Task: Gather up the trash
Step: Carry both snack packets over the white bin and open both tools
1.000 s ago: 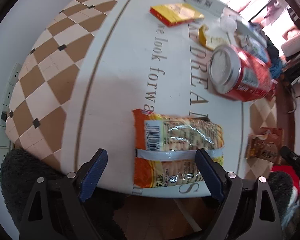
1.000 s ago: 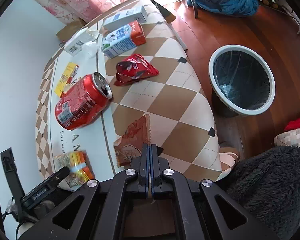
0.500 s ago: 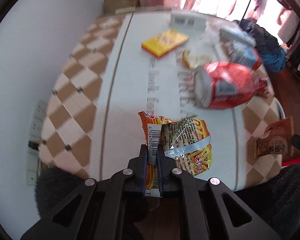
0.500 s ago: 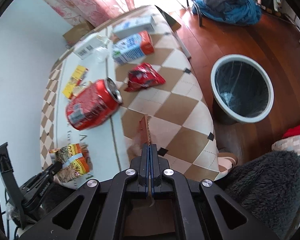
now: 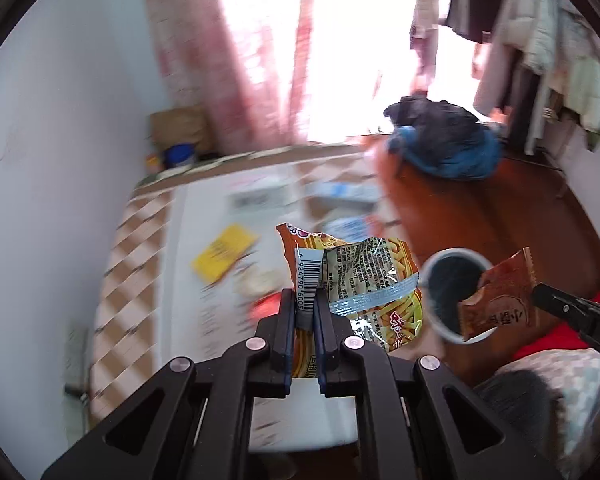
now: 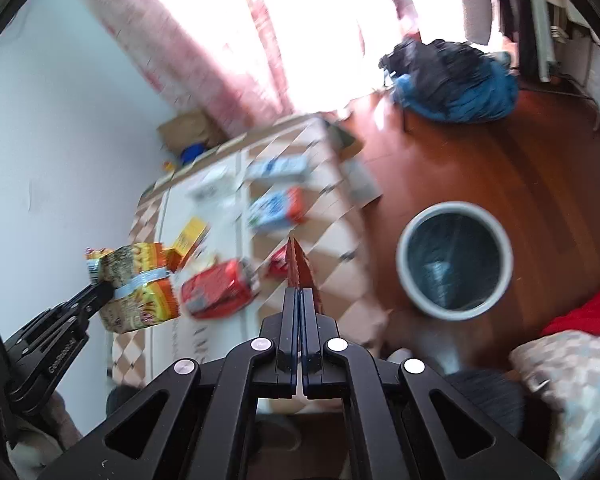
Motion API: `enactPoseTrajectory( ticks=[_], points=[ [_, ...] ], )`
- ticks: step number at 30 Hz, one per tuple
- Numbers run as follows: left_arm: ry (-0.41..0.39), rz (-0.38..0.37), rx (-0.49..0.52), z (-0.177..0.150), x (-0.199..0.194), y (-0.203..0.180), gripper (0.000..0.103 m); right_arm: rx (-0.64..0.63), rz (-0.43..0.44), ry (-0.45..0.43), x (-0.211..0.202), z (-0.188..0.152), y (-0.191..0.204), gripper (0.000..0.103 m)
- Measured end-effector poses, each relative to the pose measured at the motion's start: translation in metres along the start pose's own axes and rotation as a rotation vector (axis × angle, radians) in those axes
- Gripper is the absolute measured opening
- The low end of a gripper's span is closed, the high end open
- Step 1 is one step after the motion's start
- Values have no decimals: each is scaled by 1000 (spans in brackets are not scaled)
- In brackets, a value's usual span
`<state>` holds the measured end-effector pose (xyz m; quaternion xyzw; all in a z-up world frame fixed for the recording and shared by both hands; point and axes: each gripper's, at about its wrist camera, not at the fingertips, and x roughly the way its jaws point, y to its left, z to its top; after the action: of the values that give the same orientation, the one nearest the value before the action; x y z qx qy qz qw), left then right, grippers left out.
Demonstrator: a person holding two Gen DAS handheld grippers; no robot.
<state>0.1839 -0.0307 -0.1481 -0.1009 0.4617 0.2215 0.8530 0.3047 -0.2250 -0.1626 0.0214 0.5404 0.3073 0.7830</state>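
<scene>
Trash on table (image 5: pixel 172 264) motion-blurred, red can (image 6: pixel 216 294) barely legible.

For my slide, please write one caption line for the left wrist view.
Left gripper lifts an orange snack bag; a brown wrapper hangs before the bin.

Snack packet (image 5: pixel 356 280) barcode – 924790 6005; right gripper (image 5: pixel 534 294) – "DA"
</scene>
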Motion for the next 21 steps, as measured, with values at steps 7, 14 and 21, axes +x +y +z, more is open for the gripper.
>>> enactPoseTrajectory(
  ticks=[7, 14, 21],
  points=[
    [65, -142, 101, 39, 71, -114, 6, 101, -122, -20, 2, 41, -109, 1],
    [252, -246, 173, 45, 186, -208, 11, 247, -166, 112, 81, 53, -230, 1],
    [419, -263, 166, 40, 281, -251, 19, 335, -137, 264, 181, 44, -307, 1]
  ],
)
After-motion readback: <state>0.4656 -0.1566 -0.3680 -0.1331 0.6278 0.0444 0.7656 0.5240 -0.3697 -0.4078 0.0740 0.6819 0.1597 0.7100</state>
